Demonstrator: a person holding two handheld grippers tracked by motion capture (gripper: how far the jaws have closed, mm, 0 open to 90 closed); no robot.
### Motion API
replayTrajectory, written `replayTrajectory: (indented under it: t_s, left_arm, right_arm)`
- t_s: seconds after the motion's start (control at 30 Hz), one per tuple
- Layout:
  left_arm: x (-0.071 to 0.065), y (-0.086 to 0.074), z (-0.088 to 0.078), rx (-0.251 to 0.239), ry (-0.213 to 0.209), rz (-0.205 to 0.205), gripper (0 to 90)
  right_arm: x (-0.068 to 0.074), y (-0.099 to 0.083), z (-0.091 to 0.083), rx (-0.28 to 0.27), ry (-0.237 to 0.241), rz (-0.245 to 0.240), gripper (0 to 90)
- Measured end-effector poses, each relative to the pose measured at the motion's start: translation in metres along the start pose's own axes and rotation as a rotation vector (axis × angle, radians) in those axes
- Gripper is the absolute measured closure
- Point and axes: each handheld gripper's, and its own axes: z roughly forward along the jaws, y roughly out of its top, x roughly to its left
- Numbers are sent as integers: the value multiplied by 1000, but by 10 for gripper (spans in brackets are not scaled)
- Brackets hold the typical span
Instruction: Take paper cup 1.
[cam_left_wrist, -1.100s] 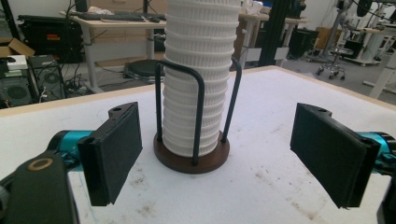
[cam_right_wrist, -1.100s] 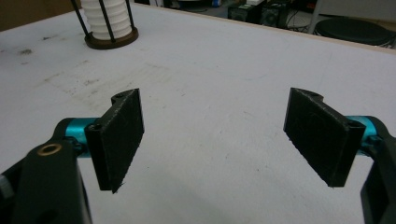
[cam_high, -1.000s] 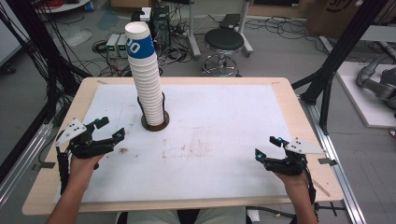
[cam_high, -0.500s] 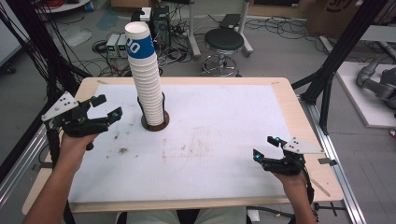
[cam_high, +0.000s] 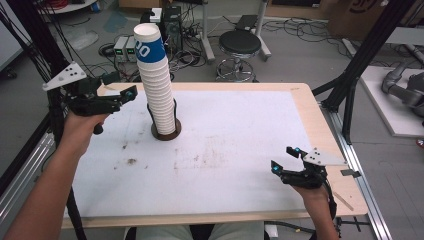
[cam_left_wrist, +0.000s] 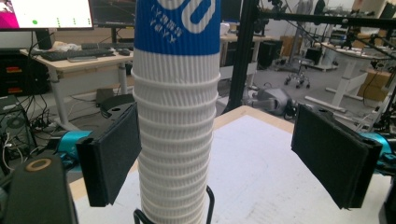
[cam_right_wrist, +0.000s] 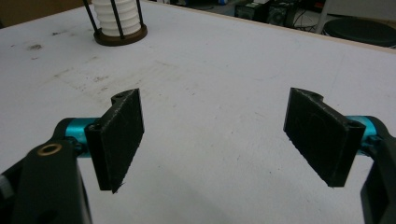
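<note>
Reaching for the cup stack (cam_high: 156, 80), the left claw (cam_high: 131, 93) hangs raised beside it, jaws spread wide, pinching nothing. In the left gripper view the stack (cam_left_wrist: 176, 116) stands ahead of that claw, close by one pad (cam_left_wrist: 111, 158) and apart from the other. This looks like the approach step before a cup is pulled off. Next it probably must centre on the blue top cup (cam_high: 148, 46) and close. The right claw (cam_high: 285, 160) rests spread and empty, with the holder (cam_right_wrist: 119, 33) far ahead of it.
</note>
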Motion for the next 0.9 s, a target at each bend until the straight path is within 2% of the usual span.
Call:
replayTrajectory:
  t_s: [0.03, 0.2, 0.23, 0.27, 0.37, 0.4, 0.5, 0.53, 0.67, 0.7, 0.9]
  left_arm:
    - [0, 0, 0, 0, 0, 0, 158]
    - [3, 26, 12, 6, 7, 9, 158]
    - [3, 26, 12, 6, 7, 9, 158]
    - [6, 35, 16, 16, 5, 11, 158]
    - [8, 44, 21, 24, -5, 1, 158]
    - [10, 51, 26, 40, -11, 4, 158]
    - [11, 58, 30, 50, -14, 11, 158]
    - [15, 63, 34, 52, -10, -4, 158]
    - [19, 71, 39, 52, -1, -8, 158]
    - [21, 74, 43, 66, -4, -4, 158]
    - [24, 80, 51, 74, -10, -7, 158]
  right_arm:
    - [0, 0, 0, 0, 0, -1, 205]
    - [-1, 0, 0, -4, 1, 0, 205]
    - [-1, 0, 0, -3, 2, 1, 205]
    - [-1, 0, 0, -4, 1, -1, 205]
    - [0, 0, 0, -3, 4, 0, 205]
    - [0, 0, 0, -2, 3, 0, 205]
    - [-1, 0, 0, -3, 4, -1, 205]
    - [-1, 0, 0, -1, 4, 2, 205]
    - [-1, 0, 0, -3, 6, 3, 205]
    - [-1, 0, 0, -4, 6, 4, 205]
    - [-2, 0, 1, -5, 7, 7, 205]
